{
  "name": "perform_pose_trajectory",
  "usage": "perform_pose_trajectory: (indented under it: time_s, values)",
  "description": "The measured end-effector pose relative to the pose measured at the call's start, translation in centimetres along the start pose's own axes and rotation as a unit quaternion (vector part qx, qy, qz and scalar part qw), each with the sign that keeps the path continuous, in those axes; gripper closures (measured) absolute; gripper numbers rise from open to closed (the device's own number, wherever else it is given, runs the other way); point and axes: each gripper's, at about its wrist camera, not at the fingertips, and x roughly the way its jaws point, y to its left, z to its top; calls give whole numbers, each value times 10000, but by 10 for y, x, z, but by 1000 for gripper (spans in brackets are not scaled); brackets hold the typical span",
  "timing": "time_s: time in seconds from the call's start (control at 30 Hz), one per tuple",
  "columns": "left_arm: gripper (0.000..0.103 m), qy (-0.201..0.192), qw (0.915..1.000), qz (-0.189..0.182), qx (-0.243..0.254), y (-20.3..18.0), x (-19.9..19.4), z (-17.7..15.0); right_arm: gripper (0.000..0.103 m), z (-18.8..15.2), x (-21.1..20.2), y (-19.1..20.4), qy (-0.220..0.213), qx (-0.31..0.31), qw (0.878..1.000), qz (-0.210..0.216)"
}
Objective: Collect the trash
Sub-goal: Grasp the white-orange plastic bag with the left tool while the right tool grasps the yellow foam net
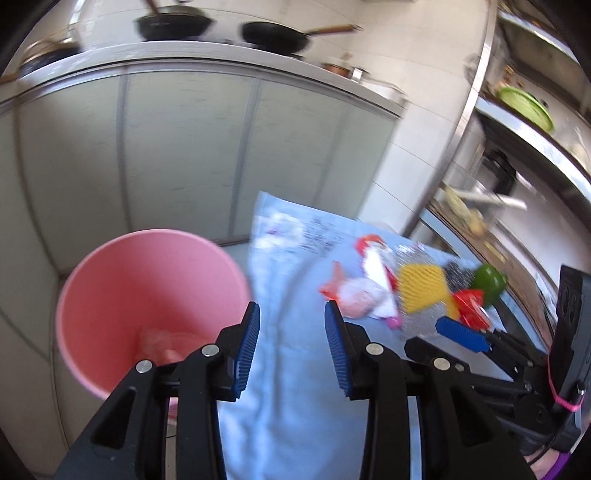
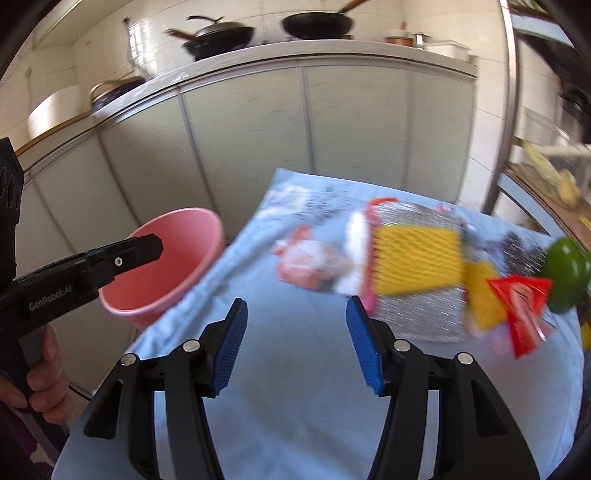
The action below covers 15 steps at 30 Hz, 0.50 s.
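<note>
A pink bin (image 1: 147, 295) (image 2: 177, 258) stands on the floor left of a table under a light blue cloth (image 1: 288, 369) (image 2: 295, 369). A pale crumpled piece lies in the bin's bottom (image 1: 162, 345). On the cloth lie a pinkish crumpled bag (image 1: 356, 295) (image 2: 314, 266), a red and white wrapper (image 1: 376, 266), a yellow mesh piece (image 1: 423, 291) (image 2: 417, 258) on silver foil (image 2: 417, 314), a red wrapper (image 1: 471, 306) (image 2: 524, 310) and a green pepper (image 1: 489, 282) (image 2: 567, 273). My left gripper (image 1: 291, 350) is open and empty between bin and cloth. My right gripper (image 2: 295, 343) is open and empty over the cloth, short of the trash.
Pale cabinet doors (image 1: 184, 155) run behind the bin under a counter with black woks (image 1: 275, 35) (image 2: 317, 24). A metal shelf rack (image 1: 517, 184) stands at the right. The right gripper's blue pad (image 1: 461, 334) shows in the left wrist view. A hand (image 2: 40, 373) holds the left gripper.
</note>
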Motion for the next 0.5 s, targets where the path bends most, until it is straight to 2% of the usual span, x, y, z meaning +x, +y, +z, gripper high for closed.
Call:
perform_pose_trajectory:
  time_s: [0.13,0.27,0.37,0.5]
  values:
    - [62,248,9988,-319,271,-26,23,3,46,-6,-6,-26,-75,224,9996,-151]
    - [62,392,9965,-346,656,-53,51,4,46,-11,-8,-49,-127,471,9985,-245]
    - [61,499,9947,-264,858,-67,72,5,46,-15,-8,-66,-141,678,9972,-279]
    - [61,525,9923,139,1110,-81,100,5,46,-18,-8,-83,-172,869,9956,-294]
